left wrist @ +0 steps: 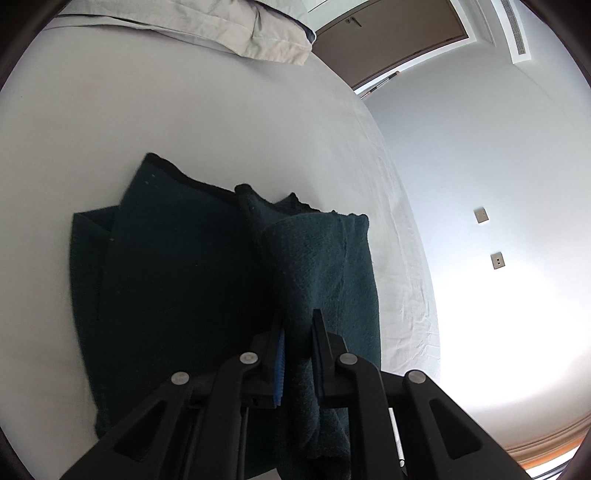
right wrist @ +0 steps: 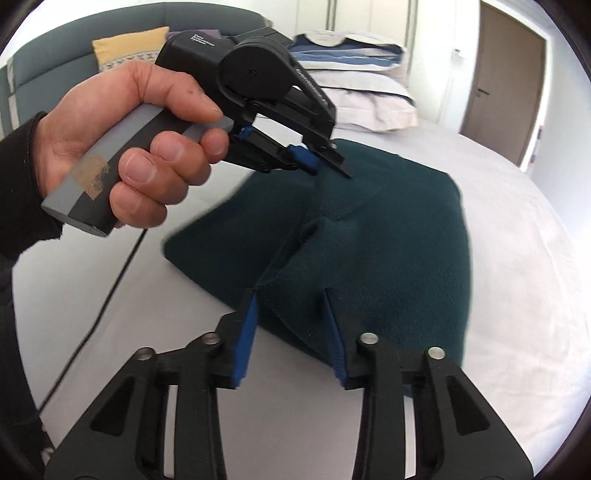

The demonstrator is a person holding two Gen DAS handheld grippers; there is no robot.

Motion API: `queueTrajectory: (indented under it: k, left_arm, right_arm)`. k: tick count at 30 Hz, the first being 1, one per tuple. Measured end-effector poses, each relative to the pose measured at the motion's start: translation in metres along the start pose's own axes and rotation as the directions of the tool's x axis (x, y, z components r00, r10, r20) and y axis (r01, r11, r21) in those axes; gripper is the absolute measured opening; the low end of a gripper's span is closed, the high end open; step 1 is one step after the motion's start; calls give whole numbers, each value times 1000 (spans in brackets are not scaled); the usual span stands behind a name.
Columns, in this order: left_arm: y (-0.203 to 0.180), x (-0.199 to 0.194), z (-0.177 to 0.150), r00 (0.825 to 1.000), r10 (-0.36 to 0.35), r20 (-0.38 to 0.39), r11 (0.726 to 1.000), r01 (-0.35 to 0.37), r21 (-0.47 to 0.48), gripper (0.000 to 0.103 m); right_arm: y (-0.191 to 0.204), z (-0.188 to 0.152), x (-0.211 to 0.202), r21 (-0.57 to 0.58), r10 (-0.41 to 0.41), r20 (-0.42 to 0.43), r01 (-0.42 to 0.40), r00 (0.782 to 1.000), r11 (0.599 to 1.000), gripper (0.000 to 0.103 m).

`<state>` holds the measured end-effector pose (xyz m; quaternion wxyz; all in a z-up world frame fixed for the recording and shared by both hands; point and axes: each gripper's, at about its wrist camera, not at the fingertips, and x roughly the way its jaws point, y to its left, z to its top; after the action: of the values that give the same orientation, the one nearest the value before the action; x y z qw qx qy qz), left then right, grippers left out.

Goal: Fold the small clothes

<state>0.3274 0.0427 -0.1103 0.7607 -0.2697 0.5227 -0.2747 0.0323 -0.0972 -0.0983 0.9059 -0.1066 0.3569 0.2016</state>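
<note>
Bare sheet lies open ahead-left of the left gripper; pillows block far ahead, wall hems its right side.

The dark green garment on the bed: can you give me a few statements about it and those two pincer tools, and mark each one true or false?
1. The dark green garment lies on a white sheet. True.
2. The left gripper is open and clear of the cloth. False: it is shut on a raised fold of the garment.
3. The right gripper has cloth between its fingers. True: a garment edge sits between them.
4. A bare hand holds the left gripper's handle. True.
5. The garment is bright red. False: it is dark green.
6. Pillows lie on top of the garment. False: they sit apart, further up the bed.
</note>
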Motion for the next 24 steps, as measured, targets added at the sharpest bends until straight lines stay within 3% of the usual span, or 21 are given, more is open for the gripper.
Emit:
queueTrajectory:
  k: [14, 20, 24]
  left_arm:
    - [51, -43, 27, 997, 76, -22, 997, -76, -1, 13]
    - [69, -46, 20, 998, 66, 11, 997, -65, -41, 13]
    - [83, -42, 16, 998, 56, 15, 996, -55, -71, 13]
  right_arm:
    - [26, 23, 53, 43, 186, -29, -185, 982, 982, 26]
    - [36, 23, 49, 48, 209, -43, -207, 977, 977, 26]
    - [12, 9, 31, 103, 218, -22, -214, 976, 971, 26]
